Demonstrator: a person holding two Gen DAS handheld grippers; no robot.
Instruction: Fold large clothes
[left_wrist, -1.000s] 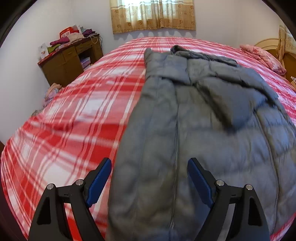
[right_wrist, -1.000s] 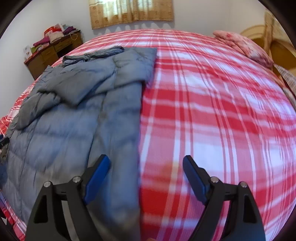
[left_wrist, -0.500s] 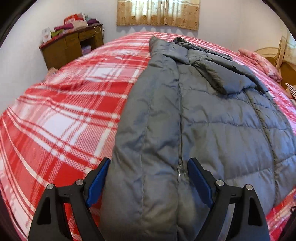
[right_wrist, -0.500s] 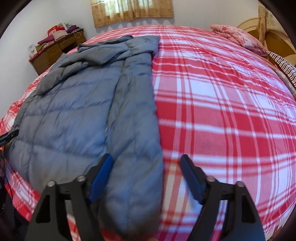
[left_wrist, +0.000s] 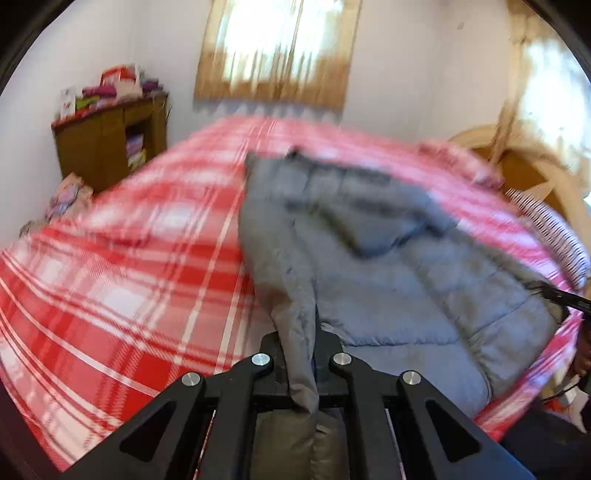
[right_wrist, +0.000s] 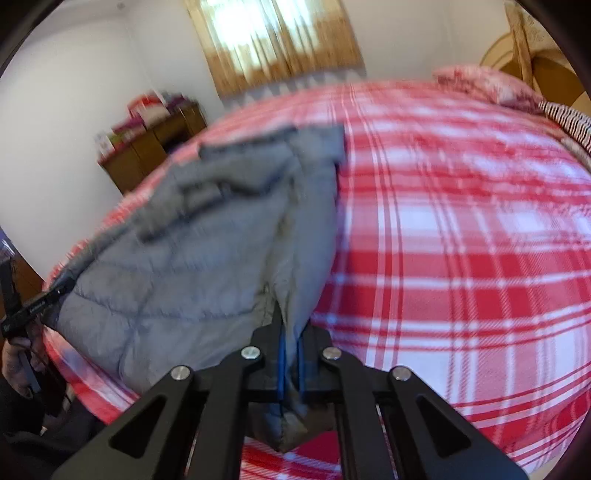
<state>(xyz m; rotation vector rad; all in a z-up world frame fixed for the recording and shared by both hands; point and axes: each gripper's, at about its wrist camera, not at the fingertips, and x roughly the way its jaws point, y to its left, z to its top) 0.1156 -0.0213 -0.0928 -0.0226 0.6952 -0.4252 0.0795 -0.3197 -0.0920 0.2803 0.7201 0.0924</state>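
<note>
Jacket (left_wrist: 388, 280): grey, quilted, puffy; lay lengthwise on the bed, collar end towards the far window, hem end towards the cameras.
Jacket, position: off-centre on the cover, right of middle in the left wrist view, left of middle in the right wrist view (right_wrist: 207, 240).
Jacket, shape: a sleeve or flap folded across the upper part; near edge lifted clear of the cover at both corners, fabric drawn up in a ridge to each pair of tongs.
Left tongs (left_wrist: 300, 354): pressed together, pinching one near corner of the jacket; a fold of grey cloth stood up between the black jaws and hung down behind them.
Right tongs (right_wrist: 290, 363): pressed together, pinching the other near corner; blue pad edges visible either side of the trapped cloth, a tuft of fabric hanging below.
Bed (right_wrist: 461, 236): covered in a red and white plaid cover, bare on the side away from the jacket.
Pillow (right_wrist: 484, 85): pink, at the far right end of the bed, beside a curved wooden headboard (left_wrist: 554, 177).
Striped cloth (right_wrist: 569, 118): dark and white, just beside the pillow.
Cabinet (left_wrist: 107, 144): brown wood, against the far wall left of the bed, piled with coloured items.
Curtain (left_wrist: 277, 51): tan, over a bright window behind the bed.
Sharpness: both views blurred, fine detail of the jacket's seams unclear.
</note>
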